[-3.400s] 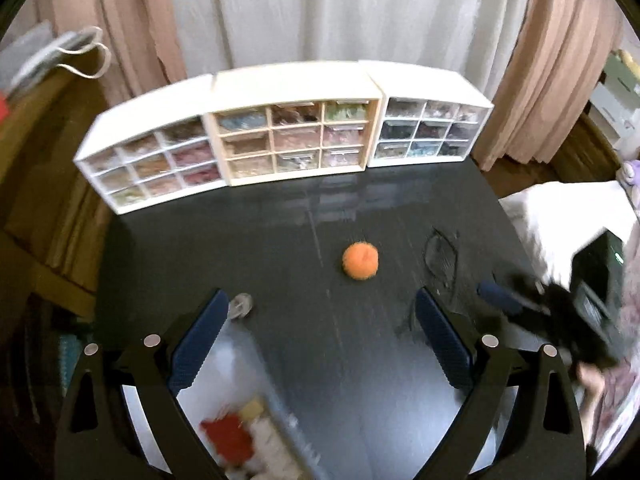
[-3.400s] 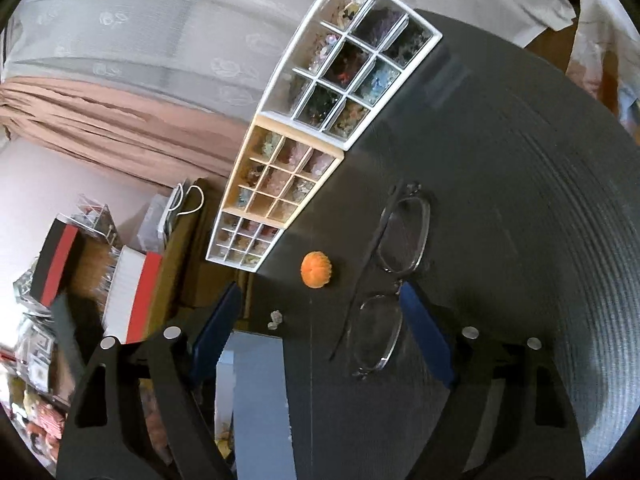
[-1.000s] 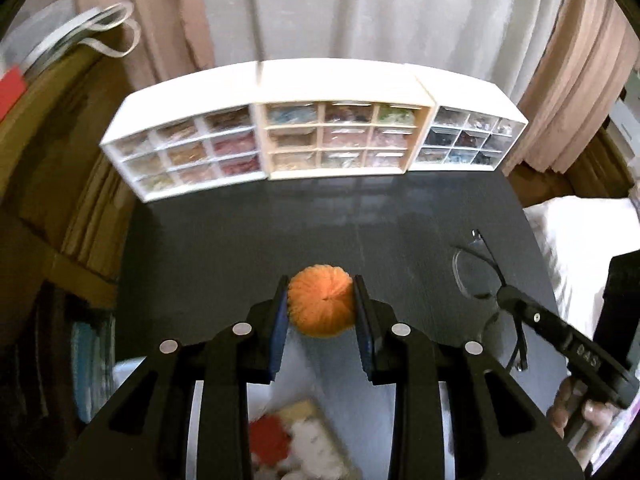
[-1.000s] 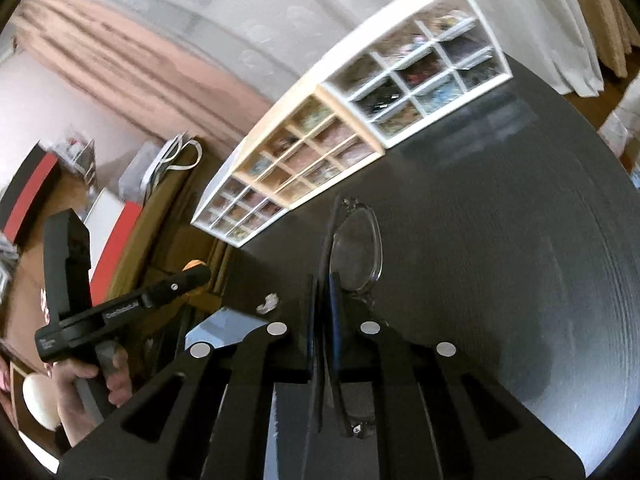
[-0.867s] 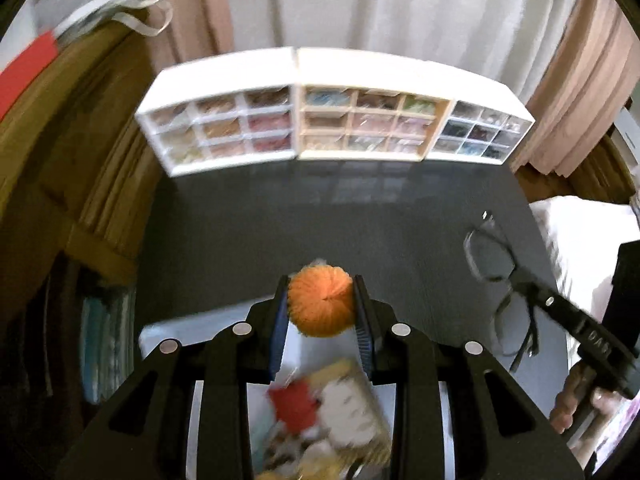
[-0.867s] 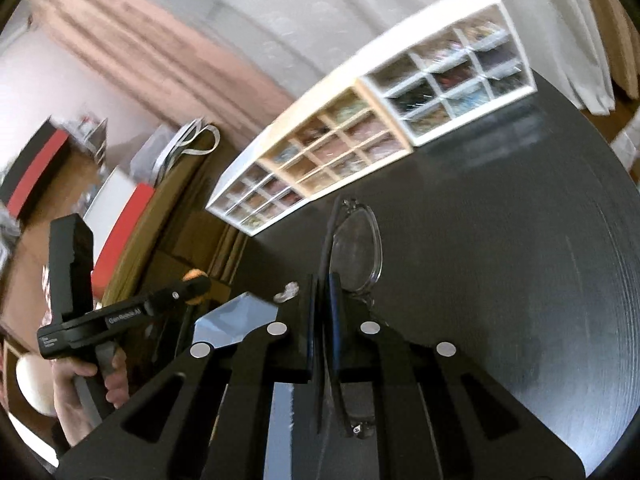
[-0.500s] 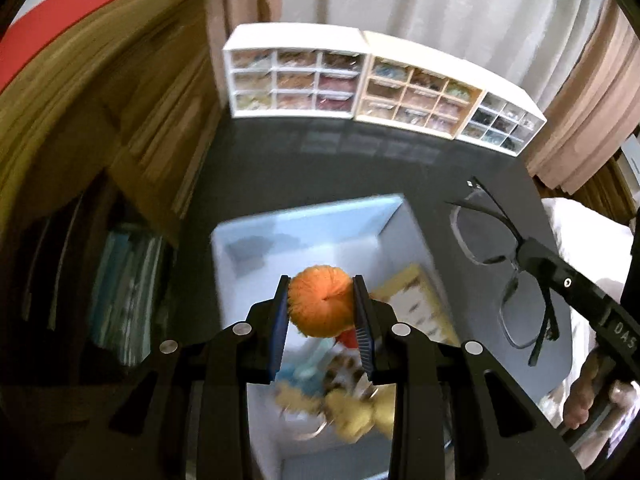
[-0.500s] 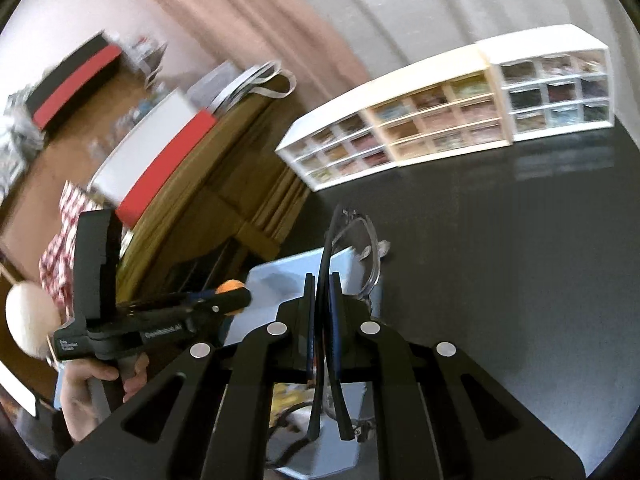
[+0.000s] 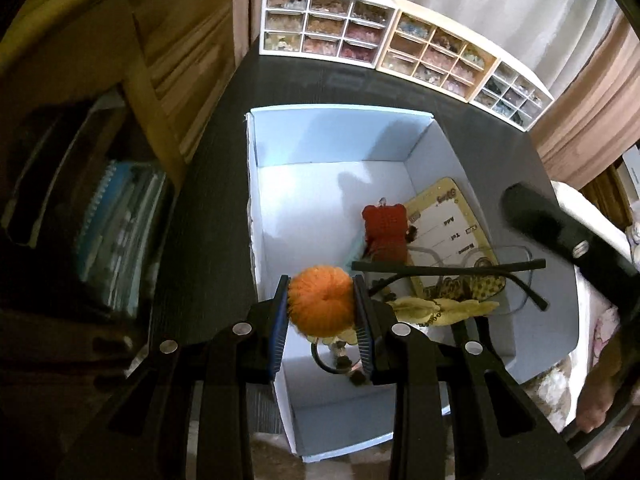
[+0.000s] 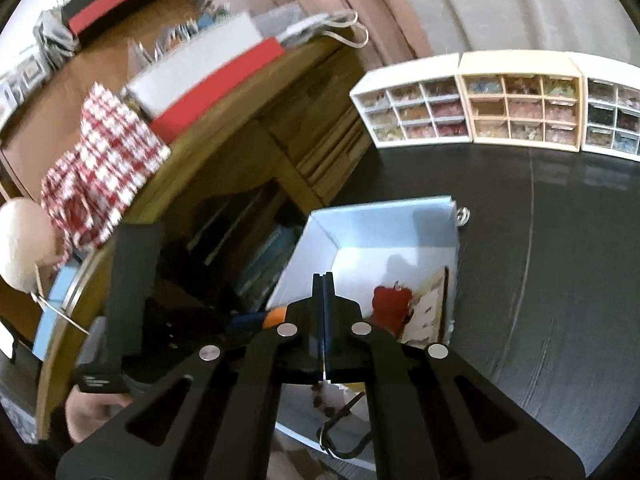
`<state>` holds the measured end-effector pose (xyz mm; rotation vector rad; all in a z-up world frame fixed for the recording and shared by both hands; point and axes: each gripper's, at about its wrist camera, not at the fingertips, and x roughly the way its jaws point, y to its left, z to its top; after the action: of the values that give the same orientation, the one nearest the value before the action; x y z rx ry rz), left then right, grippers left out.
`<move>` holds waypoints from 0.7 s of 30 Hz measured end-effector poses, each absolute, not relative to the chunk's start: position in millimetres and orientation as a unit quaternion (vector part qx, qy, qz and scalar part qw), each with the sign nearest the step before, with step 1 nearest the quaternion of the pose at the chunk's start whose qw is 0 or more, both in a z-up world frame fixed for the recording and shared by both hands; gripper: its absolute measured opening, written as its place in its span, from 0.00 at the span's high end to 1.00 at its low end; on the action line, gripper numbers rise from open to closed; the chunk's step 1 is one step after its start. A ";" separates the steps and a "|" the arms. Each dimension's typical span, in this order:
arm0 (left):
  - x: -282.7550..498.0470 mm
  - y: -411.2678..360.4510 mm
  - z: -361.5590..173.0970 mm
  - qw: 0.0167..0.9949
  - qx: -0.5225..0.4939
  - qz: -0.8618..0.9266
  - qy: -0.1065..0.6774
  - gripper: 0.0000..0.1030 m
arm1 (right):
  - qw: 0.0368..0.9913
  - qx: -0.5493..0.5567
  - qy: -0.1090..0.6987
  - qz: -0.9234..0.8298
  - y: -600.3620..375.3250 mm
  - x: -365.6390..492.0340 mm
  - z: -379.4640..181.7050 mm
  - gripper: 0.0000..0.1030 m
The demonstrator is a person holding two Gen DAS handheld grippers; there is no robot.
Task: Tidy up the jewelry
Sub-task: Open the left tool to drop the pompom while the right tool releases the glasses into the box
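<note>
While the left gripper (image 9: 322,312) clamps a fuzzy orange pompom ball (image 9: 320,305) between its blue-padded fingers (image 9: 280,320), it hangs over the near left part of an open pale-blue cardboard box (image 9: 332,140) that sits on the black tabletop (image 9: 224,128). Inside the box lie a red knitted charm (image 9: 386,234), a cream card printed with lines (image 9: 448,232) and a yellowish beaded piece (image 9: 444,306), all toward the right wall. Black-framed eyeglasses (image 9: 452,270) hover above those items, their temple reaching toward the pompom. From the right wrist view, the right gripper (image 10: 323,284) has its fingers pressed together; it is probably pinching the glasses, though the frame cannot be seen between them there. Three small white and cream drawer cabinets (image 9: 436,60) filled with beads line the far edge of the table.
</note>
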<state>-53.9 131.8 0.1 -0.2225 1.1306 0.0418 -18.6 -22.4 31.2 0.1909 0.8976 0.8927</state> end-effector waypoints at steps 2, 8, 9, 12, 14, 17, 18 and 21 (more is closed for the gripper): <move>-54.3 129.9 -0.3 0.839 -0.105 0.018 0.534 0.70 | 0.799 0.088 0.424 0.417 -21.5 -19.0 26.4 0.99; -55.4 119.5 -0.2 0.844 -0.082 0.022 0.530 0.70 | 0.806 0.088 0.429 0.399 -29.1 -16.2 19.3 0.96; -55.7 118.9 -0.1 0.844 -0.082 0.023 0.529 0.70 | 0.811 0.093 0.425 0.390 -33.6 -15.0 20.4 0.96; -56.5 117.4 -0.2 0.847 -0.078 0.028 0.524 0.68 | 0.830 0.110 0.408 0.364 -51.2 -10.7 24.8 0.63; -57.8 119.5 -1.2 0.848 -0.084 0.040 0.523 0.59 | 0.846 0.122 0.390 0.343 -64.9 -8.1 28.6 0.41; -62.7 126.2 4.0 0.858 -0.113 0.041 0.500 0.47 | 0.867 0.123 0.366 0.316 -85.5 -2.3 33.2 0.24; -64.2 129.4 6.0 0.860 -0.130 0.038 0.493 0.41 | 0.876 0.124 0.353 0.305 -94.7 -0.8 34.5 0.22; -72.1 136.0 13.8 0.867 -0.176 0.026 0.465 0.20 | 0.891 0.130 0.328 0.284 -116.2 3.3 35.8 0.14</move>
<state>-72.1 136.0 13.8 -0.3687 0.9729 0.0534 3.3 -116.2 35.8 0.2700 0.6814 0.5898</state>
